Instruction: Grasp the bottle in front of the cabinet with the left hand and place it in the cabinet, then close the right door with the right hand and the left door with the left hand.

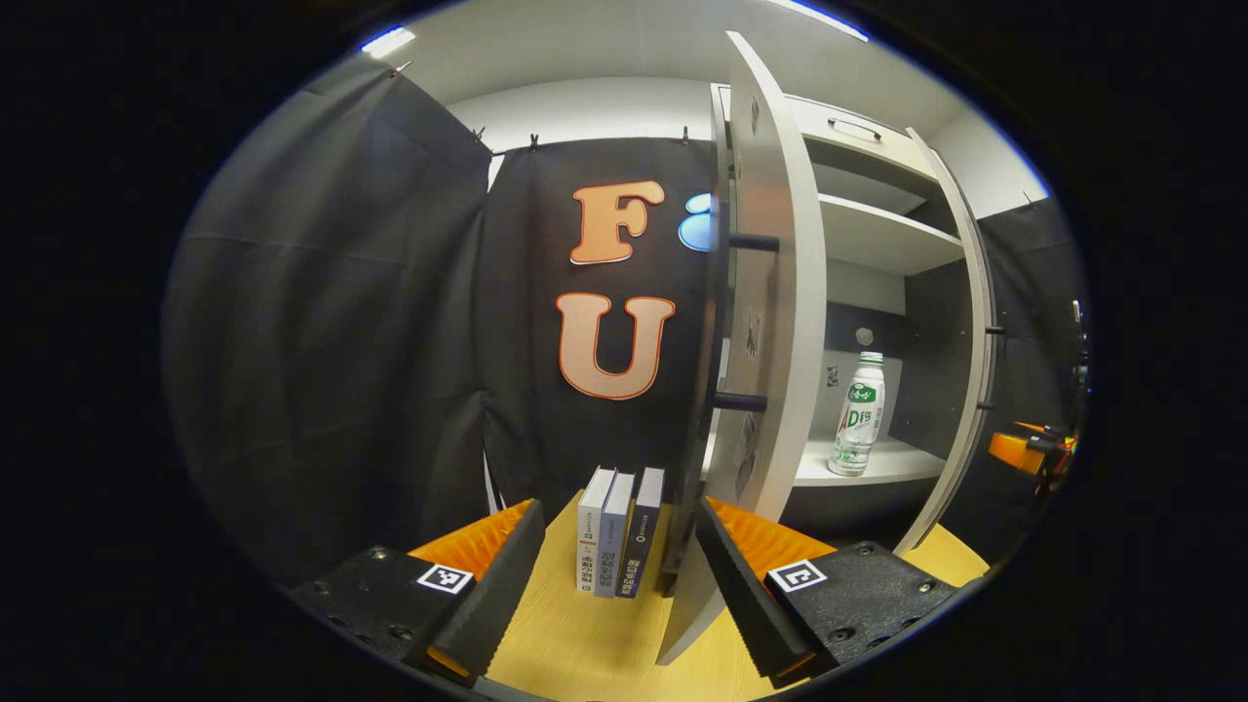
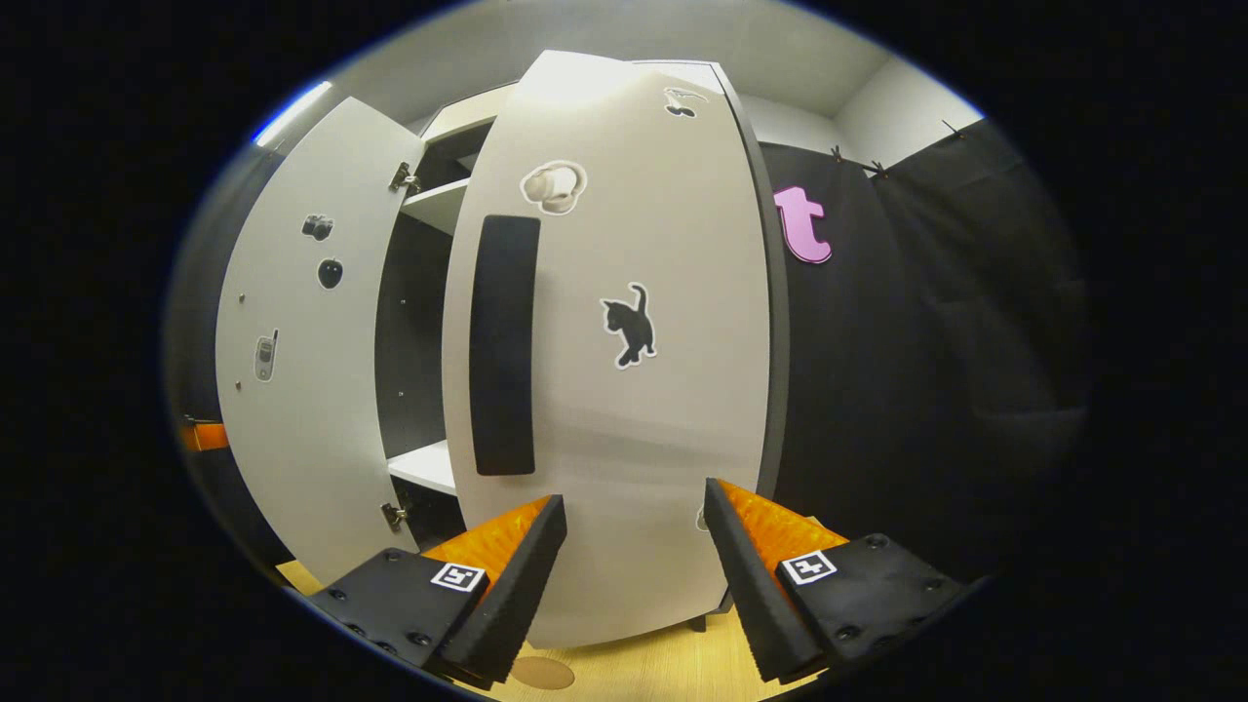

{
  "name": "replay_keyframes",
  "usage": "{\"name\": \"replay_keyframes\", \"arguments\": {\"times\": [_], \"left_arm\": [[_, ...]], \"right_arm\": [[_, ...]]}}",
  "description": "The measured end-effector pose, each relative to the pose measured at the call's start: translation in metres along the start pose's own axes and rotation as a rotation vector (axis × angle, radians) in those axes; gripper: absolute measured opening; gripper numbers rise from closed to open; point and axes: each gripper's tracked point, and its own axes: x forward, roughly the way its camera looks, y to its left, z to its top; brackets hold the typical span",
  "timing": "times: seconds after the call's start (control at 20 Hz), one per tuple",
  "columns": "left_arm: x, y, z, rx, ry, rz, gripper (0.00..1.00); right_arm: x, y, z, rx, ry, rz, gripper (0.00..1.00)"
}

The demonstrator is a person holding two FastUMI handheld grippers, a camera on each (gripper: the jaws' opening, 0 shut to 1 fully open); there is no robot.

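White plastic: the bottle [image 1: 859, 414] stands upright on the lower shelf [image 1: 882, 460] inside the cabinet [image 1: 877, 244], so placement looks complete.
Step in hand: closing the right door [image 2: 624, 370], which the right gripper [image 2: 629, 565] faces at close range, fingers spread and empty.
Left side: left gripper [image 1: 619, 575] also spread and empty, with the edge of the left door [image 1: 770, 322] just ahead; books [image 1: 619, 531] stand on the table [image 1: 585, 653] beyond.
Next move: likely a push on the right door's face beside its dark handle [image 2: 504, 346] until it swings home, then the left door.
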Motion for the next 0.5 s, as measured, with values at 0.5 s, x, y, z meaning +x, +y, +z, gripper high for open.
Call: {"name": "replay_keyframes", "arguments": {"times": [0.5], "left_arm": [[0.010, -0.010, -0.004, -0.005, 0.012, -0.016, 0.97]], "right_arm": [[-0.019, -0.030, 0.015, -0.021, -0.010, -0.048, 0.88]]}}
